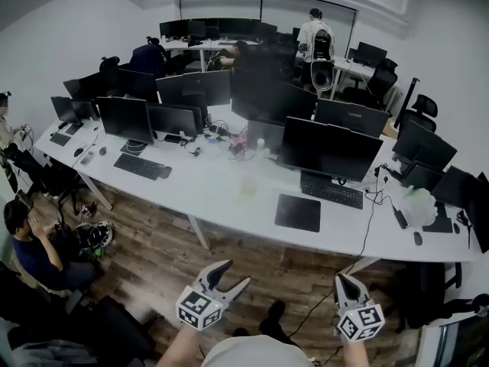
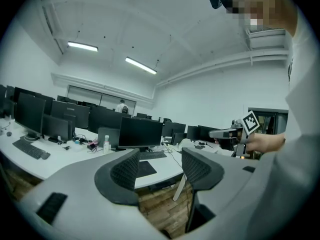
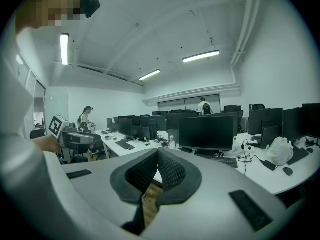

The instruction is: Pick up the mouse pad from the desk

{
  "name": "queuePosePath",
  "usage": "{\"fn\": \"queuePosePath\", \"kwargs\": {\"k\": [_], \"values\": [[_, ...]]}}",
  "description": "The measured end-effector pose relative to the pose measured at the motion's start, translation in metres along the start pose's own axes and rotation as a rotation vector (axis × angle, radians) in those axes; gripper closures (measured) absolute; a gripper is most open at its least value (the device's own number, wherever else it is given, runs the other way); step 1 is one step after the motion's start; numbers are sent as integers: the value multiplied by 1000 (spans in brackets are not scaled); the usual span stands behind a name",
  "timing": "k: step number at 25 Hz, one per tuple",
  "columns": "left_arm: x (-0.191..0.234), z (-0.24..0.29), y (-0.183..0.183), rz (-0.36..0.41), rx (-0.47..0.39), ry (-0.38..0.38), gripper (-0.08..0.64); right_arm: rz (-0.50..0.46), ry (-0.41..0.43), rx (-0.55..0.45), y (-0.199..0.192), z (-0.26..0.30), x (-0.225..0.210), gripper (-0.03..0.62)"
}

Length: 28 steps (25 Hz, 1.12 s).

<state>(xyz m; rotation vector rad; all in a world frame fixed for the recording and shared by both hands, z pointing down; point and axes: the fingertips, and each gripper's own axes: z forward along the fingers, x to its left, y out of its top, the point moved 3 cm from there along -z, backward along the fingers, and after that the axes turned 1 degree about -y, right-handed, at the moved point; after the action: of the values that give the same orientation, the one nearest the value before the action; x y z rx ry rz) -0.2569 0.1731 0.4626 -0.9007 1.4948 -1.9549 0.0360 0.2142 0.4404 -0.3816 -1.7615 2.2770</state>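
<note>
Looking down through the head view, I have the mouse pad (image 1: 298, 212) lying flat on the white desk (image 1: 229, 193), close to the near edge. It sits just in front of a keyboard (image 1: 331, 190), with a dark monitor (image 1: 330, 148) behind that. Nothing rests on the pad, and it is dark and square-cornered against the pale top. A cable (image 1: 372, 205) runs past its right side and drops off the desk edge. Farther right lie a white bag (image 1: 419, 206) and a mouse (image 1: 417, 238).

Both tools hang low over the wooden floor (image 1: 153, 258), well short of the desk and well apart from the pad. The left hand-held gripper (image 1: 233, 275) has its jaws standing moderately apart with nothing between them. In its own view I see only floor and the desk edge through the gap, and the pad shows on the desk just beyond the left jaw. The right hand-held gripper (image 1: 344, 279) has its jaws brought together, the tips meeting, and it holds nothing. In its own view the desk's keyboard and monitor sit beyond the closed tips, and I cannot make out the pad there.

A person (image 1: 30, 243) sits at the left end of the desk, and more monitors fill the rows behind.
</note>
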Motion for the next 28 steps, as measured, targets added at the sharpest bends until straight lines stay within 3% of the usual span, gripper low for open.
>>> {"fn": "queuePosePath", "kwargs": {"k": [15,28], "values": [[40,136,22,-5,44,47,275,20,31,26,9,105,-126,580],[44,255,26,-8,87,63,267,30,91,56,2,162,-222,580]]}}
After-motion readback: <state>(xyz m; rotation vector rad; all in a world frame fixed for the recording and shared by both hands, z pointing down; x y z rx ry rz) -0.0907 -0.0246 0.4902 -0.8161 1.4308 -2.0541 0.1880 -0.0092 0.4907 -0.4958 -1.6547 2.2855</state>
